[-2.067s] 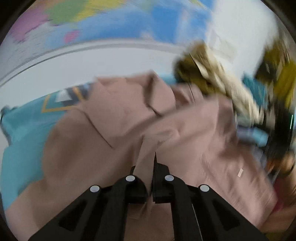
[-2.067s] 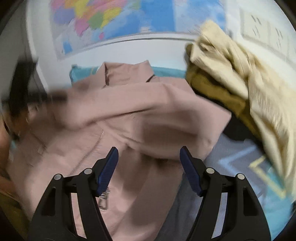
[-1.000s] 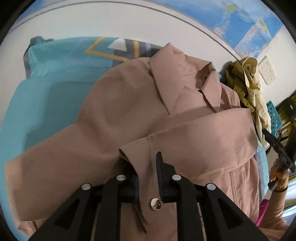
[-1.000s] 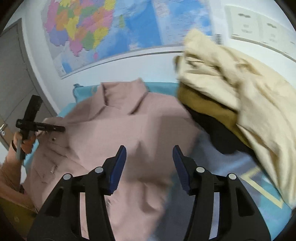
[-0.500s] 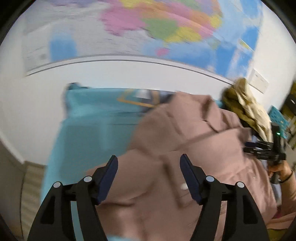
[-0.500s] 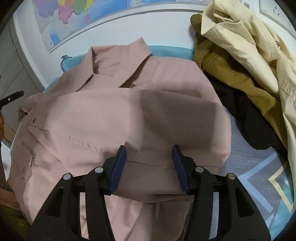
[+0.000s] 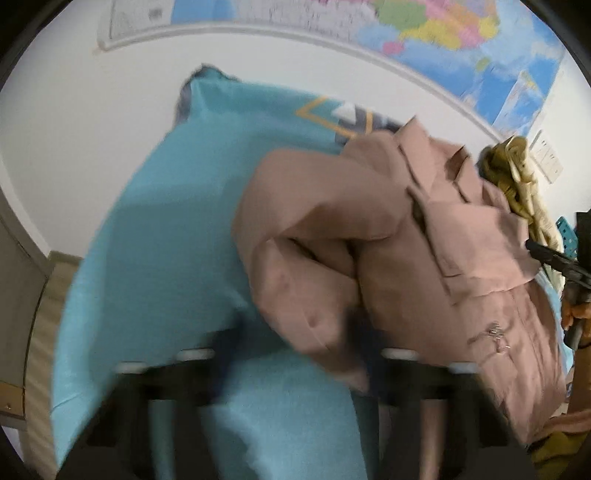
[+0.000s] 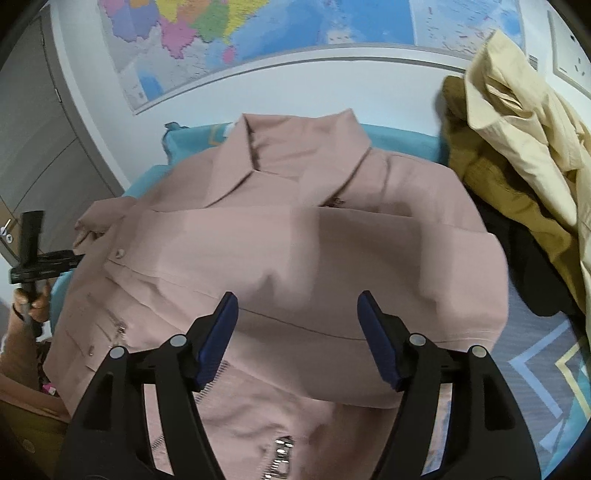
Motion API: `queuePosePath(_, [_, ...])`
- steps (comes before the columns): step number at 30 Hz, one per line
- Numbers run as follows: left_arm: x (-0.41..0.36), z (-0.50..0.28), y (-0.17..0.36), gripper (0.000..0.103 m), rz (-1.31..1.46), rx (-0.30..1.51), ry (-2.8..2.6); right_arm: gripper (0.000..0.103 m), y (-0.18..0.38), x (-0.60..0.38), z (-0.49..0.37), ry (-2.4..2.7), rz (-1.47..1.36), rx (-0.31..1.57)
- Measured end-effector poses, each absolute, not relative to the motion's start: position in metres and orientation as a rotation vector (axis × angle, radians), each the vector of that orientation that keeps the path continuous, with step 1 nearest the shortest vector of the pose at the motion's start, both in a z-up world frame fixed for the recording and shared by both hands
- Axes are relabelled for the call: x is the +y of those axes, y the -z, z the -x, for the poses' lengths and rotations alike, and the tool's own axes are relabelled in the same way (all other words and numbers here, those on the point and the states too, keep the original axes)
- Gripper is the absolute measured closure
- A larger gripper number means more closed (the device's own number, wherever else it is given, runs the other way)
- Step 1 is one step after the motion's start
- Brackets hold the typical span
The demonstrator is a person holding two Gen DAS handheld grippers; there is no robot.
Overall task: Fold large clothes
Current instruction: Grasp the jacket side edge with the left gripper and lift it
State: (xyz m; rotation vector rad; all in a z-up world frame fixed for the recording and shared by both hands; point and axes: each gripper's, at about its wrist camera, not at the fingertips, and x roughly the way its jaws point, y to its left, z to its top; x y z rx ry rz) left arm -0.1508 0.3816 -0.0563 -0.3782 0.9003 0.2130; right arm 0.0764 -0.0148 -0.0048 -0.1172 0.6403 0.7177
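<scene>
Teal bedspread (image 8: 402,142), pink jacket (image 8: 295,240) beyond opening right gripper (image 8: 297,332) fingers

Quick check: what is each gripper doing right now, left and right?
Left gripper: blurred, jaws closing near the pink jacket's sleeve; grip cannot be told.
Right gripper: jaws opening, holding nothing, above the jacket.

A pink jacket (image 8: 295,236) lies spread on a turquoise cover (image 8: 399,142), collar toward the wall, with one sleeve folded across its chest. The right gripper (image 8: 297,328) hangs over the folded sleeve with its blue-padded jaws opening and nothing pinched between them, while at the left edge the left gripper (image 8: 40,258) is held in a hand (image 8: 35,299) beside the jacket's side. A cream coat (image 8: 524,122) and an olive garment (image 8: 491,177) are heaped to the right, below a wall map (image 8: 258,33).
</scene>
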Motion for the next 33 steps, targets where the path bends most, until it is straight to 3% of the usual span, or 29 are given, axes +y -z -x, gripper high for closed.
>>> queuePosePath(1, [0.385,0.148,0.057,0.099,0.392,0.9,-0.221,0.037,0.004,-0.014,-0.074,-0.722,0.118,0.637])
queuePosePath(10, [0.387,0.165,-0.047,0.1,0.02,0.74,-0.513,0.037,0.0,-0.022,-0.064,-0.742,0.089,0.609])
queuePosePath(13, [0.376,0.157,-0.048,0.089,-0.064,0.776,-0.536,0.036,0.001,-0.024,-0.064,-0.76,0.063,0.606])
queuePosePath(14, [0.374,0.155,-0.041,0.076,-0.064,0.797,-0.512,0.035,0.001,-0.024,-0.063,-0.766,0.06,0.607])
queuePosePath(17, [0.378,0.159,-0.01,0.055,0.048,0.852,-0.41,0.035,0.004,-0.022,-0.062,-0.783,0.058,0.615])
queuePosePath(23, [0.393,0.186,0.041,0.04,0.21,0.923,-0.438,0.032,0.007,-0.015,-0.058,-0.806,0.078,0.632])
queuePosePath(25, [0.393,0.187,0.052,0.04,0.172,0.946,-0.472,0.032,0.009,-0.013,-0.059,-0.819,0.073,0.639])
queuePosePath(26, [0.394,0.187,0.056,0.043,0.162,0.948,-0.48,0.032,0.01,-0.011,-0.06,-0.823,0.07,0.643])
queuePosePath(27, [0.394,0.189,0.054,0.051,0.168,0.928,-0.477,0.032,0.011,-0.01,-0.06,-0.829,0.067,0.646])
queuePosePath(28, [0.397,0.188,0.051,0.081,0.183,0.907,-0.472,0.032,0.012,-0.008,-0.059,-0.834,0.067,0.648])
queuePosePath(29, [0.402,0.188,0.045,0.095,0.202,0.899,-0.486,0.032,0.012,-0.006,-0.058,-0.837,0.068,0.648])
queuePosePath(33, [0.405,0.191,0.009,0.099,0.191,0.785,-0.534,0.032,0.01,-0.005,-0.05,-0.854,0.078,0.631])
